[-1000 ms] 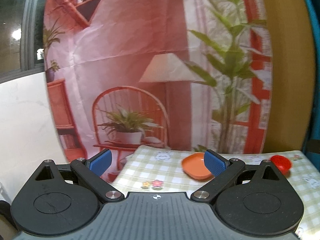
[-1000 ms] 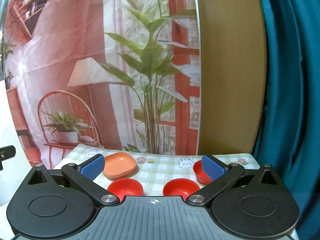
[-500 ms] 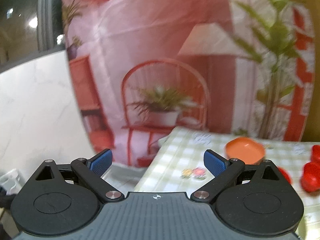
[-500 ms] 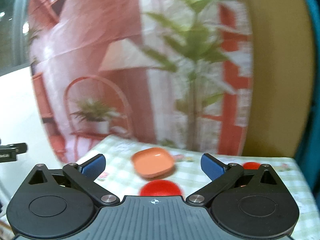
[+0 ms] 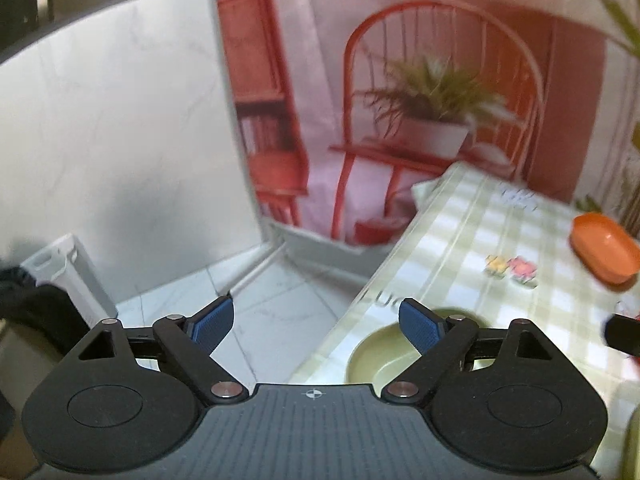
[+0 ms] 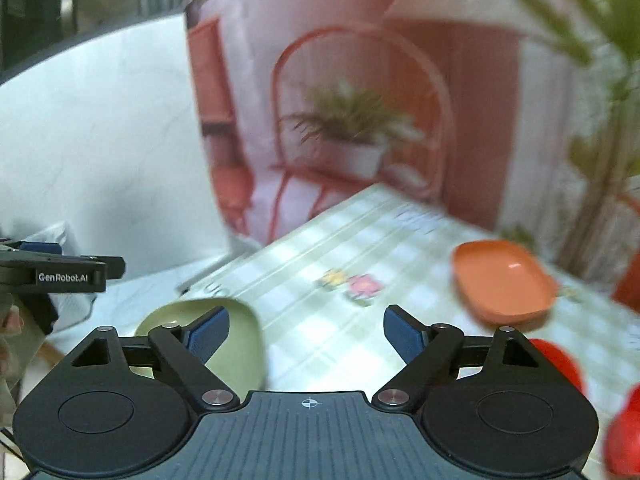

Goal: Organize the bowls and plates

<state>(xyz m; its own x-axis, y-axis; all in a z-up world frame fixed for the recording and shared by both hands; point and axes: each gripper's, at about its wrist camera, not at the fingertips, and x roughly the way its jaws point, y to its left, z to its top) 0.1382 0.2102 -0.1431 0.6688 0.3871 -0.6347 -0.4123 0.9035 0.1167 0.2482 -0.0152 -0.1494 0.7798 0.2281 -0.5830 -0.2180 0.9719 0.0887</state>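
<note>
right now both my grippers, left gripper point(image 5: 316, 322) and right gripper point(image 6: 306, 334), have jaws spread, empty. green plate point(image 5: 380, 356) sits just under my left jaws' right finger; i'd straddle its rim squarely.

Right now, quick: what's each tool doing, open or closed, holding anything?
Left tool: open, holding nothing, above the green plate.
Right tool: open, holding nothing.

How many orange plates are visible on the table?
1. The orange plate lies on the checked tablecloth, at the far right beyond both grippers. Others may be hidden outside the views.
</note>
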